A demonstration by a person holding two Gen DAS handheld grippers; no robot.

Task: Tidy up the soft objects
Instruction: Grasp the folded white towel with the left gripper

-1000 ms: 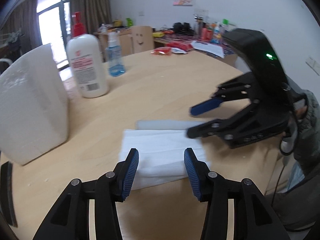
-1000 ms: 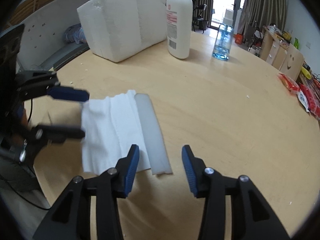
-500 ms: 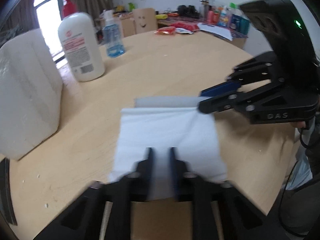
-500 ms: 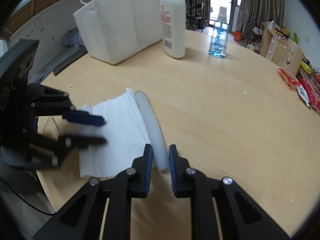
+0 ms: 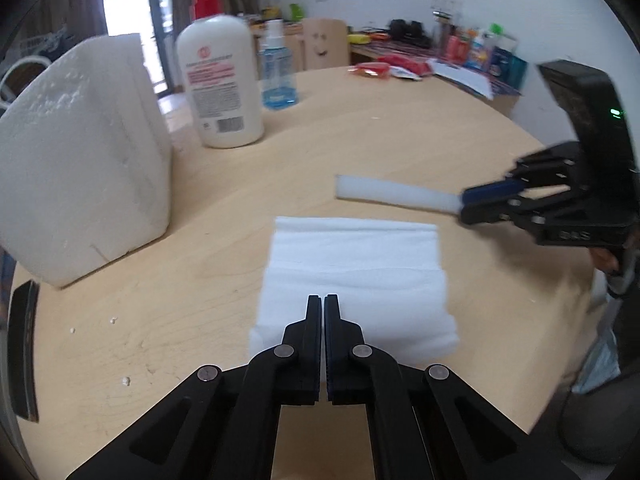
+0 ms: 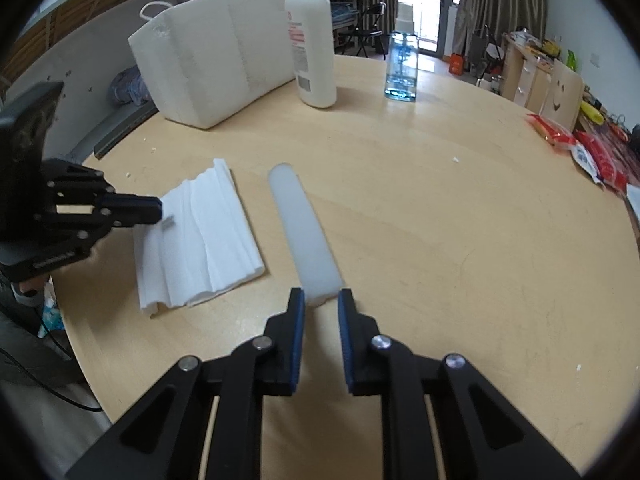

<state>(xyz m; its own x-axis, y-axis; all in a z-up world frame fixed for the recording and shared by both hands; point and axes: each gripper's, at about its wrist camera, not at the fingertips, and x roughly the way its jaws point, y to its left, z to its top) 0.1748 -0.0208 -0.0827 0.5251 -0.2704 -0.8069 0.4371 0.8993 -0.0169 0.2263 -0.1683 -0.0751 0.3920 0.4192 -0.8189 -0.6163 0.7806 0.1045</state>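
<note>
Two grippers were at work on the round wooden table, and you held one in each hand.

From the left wrist view, your left gripper pointed steeply down at the folded white cloth, its jaws closed together and pinching the cloth's near edge. The cloth lay flat on the table, right of the white foam box and well apart from it. Beyond the cloth, and clear of it, the white foam strip lay across the view, its right end clamped in your right gripper, which reached in from the right and slanted downward. A lotion bottle and a blue spray bottle stood just right of the foam box, farther back.

From the right wrist view, your right gripper angled down toward the table, its jaws having just been closing, with the near end of the foam strip between the pads and squeezed by them. The strip ran away from you, on the near side of the foam box. The cloth lay left of the strip with bare table between them, and your left gripper came in from the left, jaws together on the cloth's left edge. Your fingers showed only partly beneath its body.
</note>
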